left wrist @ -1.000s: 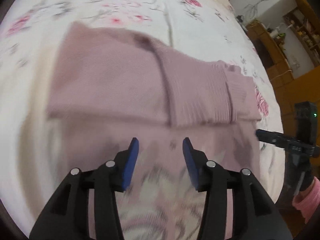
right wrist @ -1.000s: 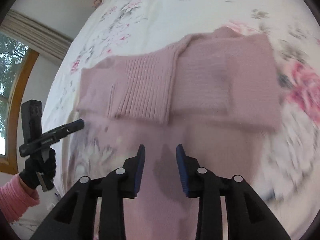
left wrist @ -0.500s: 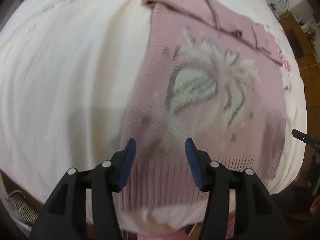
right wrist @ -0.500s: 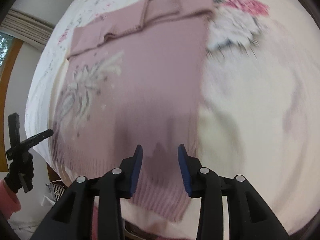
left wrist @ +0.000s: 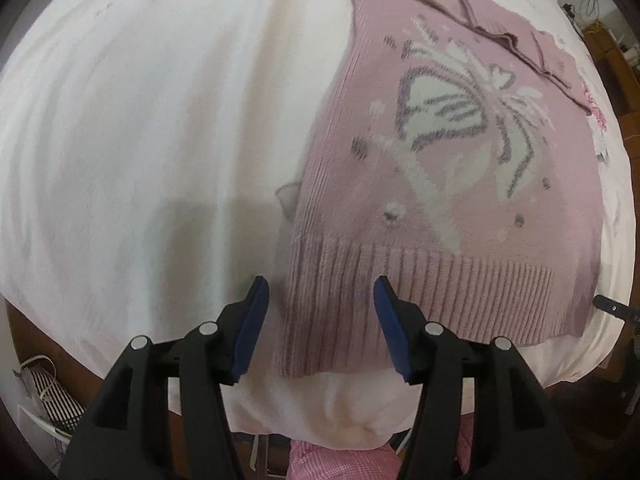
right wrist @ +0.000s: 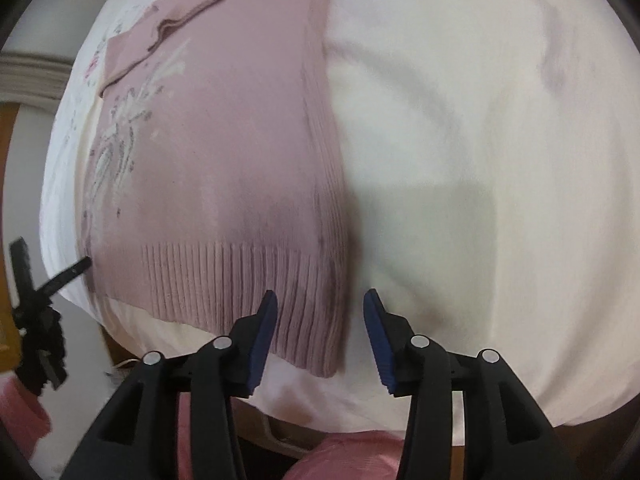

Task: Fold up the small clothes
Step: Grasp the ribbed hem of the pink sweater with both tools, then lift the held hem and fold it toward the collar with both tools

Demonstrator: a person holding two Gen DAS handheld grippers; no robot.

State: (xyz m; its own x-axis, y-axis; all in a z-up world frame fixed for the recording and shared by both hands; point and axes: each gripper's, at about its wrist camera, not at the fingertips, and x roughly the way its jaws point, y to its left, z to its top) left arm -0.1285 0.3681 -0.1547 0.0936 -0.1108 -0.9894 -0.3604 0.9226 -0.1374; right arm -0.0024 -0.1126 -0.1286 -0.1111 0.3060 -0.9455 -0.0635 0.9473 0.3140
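**Left wrist view and right wrist view: both grippers open over the hem corners of a pink sweater**

Left wrist view: a white bed cover fills almost the whole frame, with faint soft folds and a grey shadow in the lower middle. On it, in the right half of the frame, lies the pink knitted sweater, spread flat, with a white and grey butterfly-like pattern on its front. Its sleeves are folded across the top, in the upper right of the frame. The ribbed hem runs along the lower part of the frame, near the edge of the bed. The left gripper is at the lower centre; its jaws stand wide apart and the lower left corner of the hem lies between the blue pads, not pinched.

Right wrist view: the same sweater occupies the left half of the frame, and the bed cover the right half. The right gripper is at the lower centre, its jaws also wide apart, and the lower right corner of the ribbed hem is between the pads, free of them. At the left edge of this frame the other black gripper shows small and blurred, close to the far hem corner. Pink fabric, a part of the person's clothing, shows at the bottom of the frame, below the bed edge.
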